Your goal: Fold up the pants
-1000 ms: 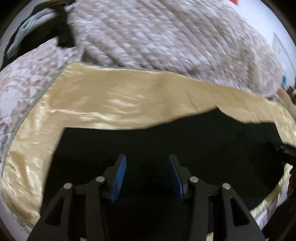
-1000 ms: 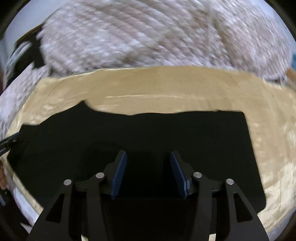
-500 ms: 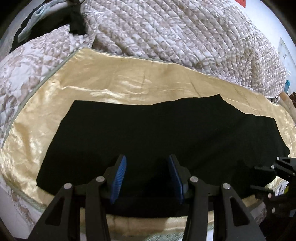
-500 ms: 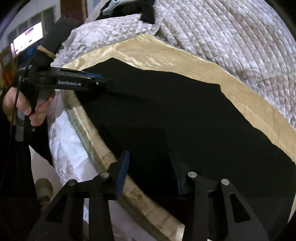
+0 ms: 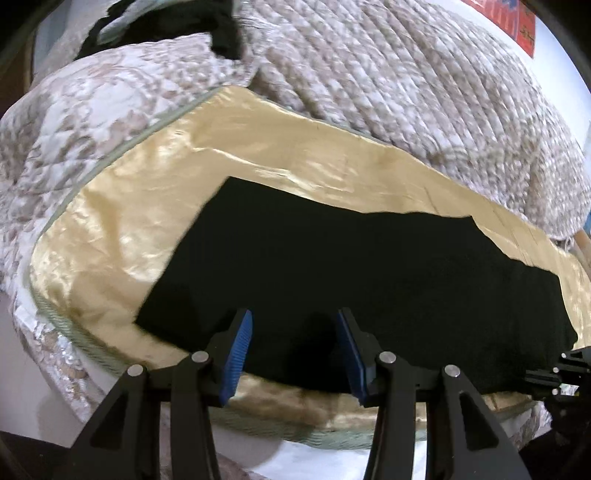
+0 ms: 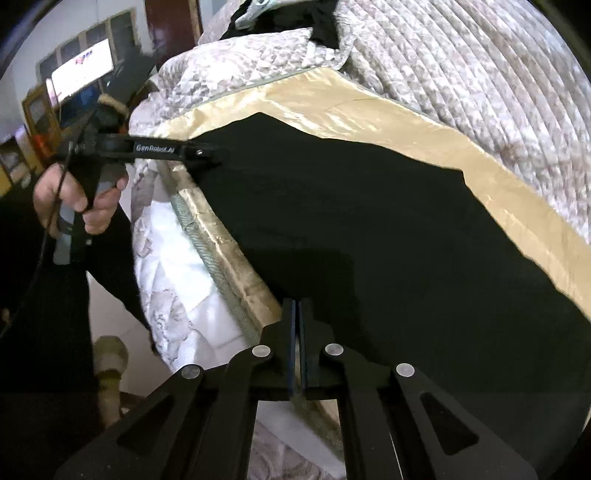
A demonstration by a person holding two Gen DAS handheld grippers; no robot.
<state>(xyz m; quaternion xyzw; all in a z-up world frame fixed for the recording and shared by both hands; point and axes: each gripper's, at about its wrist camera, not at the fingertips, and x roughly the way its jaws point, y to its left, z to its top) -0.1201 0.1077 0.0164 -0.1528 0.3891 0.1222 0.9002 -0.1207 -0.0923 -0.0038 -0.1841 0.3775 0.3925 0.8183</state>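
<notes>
The black pants [image 5: 351, 273] lie flat on a gold satin cloth [image 5: 147, 206] on the bed, also seen in the right wrist view [image 6: 369, 229]. My left gripper [image 5: 293, 347] is open, its blue pads over the pants' near edge, nothing between them. It also shows in the right wrist view [image 6: 210, 157], at the pants' far-left corner. My right gripper [image 6: 297, 345] is shut at the pants' near edge by the bed side; whether cloth is pinched is not visible. Its tip shows at the right edge of the left wrist view [image 5: 565, 369].
A quilted beige bedspread [image 5: 388, 81] is bunched behind the gold cloth. Dark clothing [image 5: 207, 22] lies at the far back. The mattress edge [image 6: 192, 266] drops to the floor at left. A screen and furniture [image 6: 81, 70] stand beyond the bed.
My right gripper has shut at the pants' near edge. The left gripper has drawn back and swung left, toward the pants' left end, still open.
</notes>
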